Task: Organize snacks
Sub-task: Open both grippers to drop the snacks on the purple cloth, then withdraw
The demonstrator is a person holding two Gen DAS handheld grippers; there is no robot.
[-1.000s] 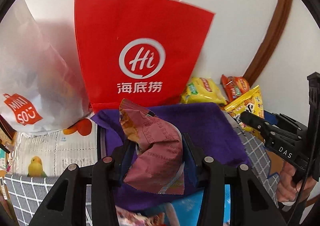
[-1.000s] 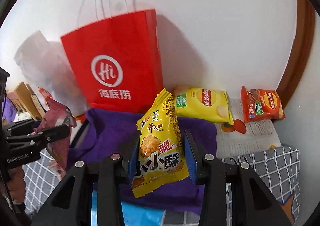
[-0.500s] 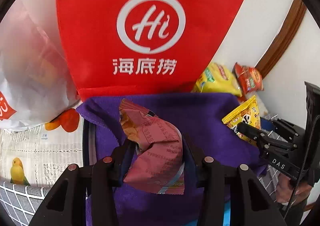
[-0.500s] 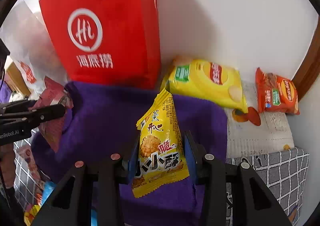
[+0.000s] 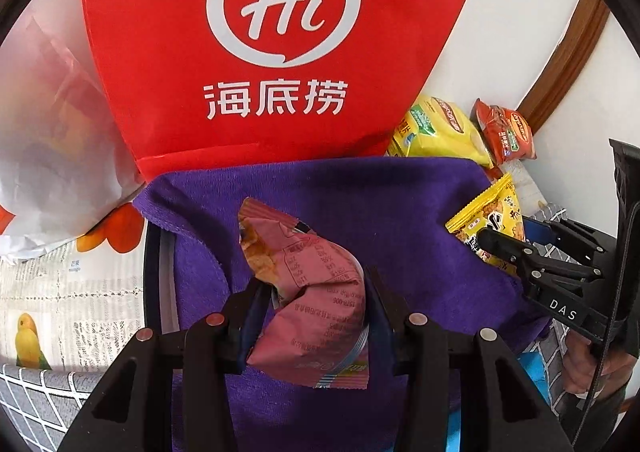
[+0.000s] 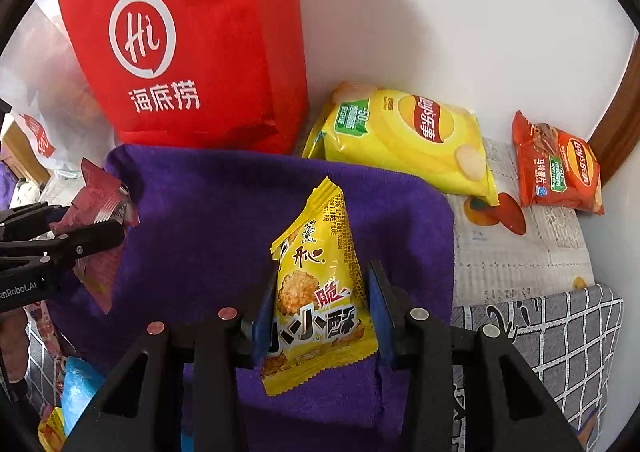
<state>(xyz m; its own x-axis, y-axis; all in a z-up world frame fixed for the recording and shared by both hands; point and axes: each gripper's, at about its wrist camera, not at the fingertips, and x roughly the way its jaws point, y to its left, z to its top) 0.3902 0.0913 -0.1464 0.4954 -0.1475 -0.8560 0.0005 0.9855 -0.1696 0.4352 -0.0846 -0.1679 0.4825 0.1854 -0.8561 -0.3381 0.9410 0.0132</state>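
if either clamp loosens early, left gripper pink packet or right gripper yellow packet slides off purple cloth (both pinched low).

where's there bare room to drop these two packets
The purple cloth is bare between the pink packet in the left tool and the yellow packet in the right tool. The newspaper strip below the orange chip bag is free. It is crowded along the wall: red bag, yellow chip bag.
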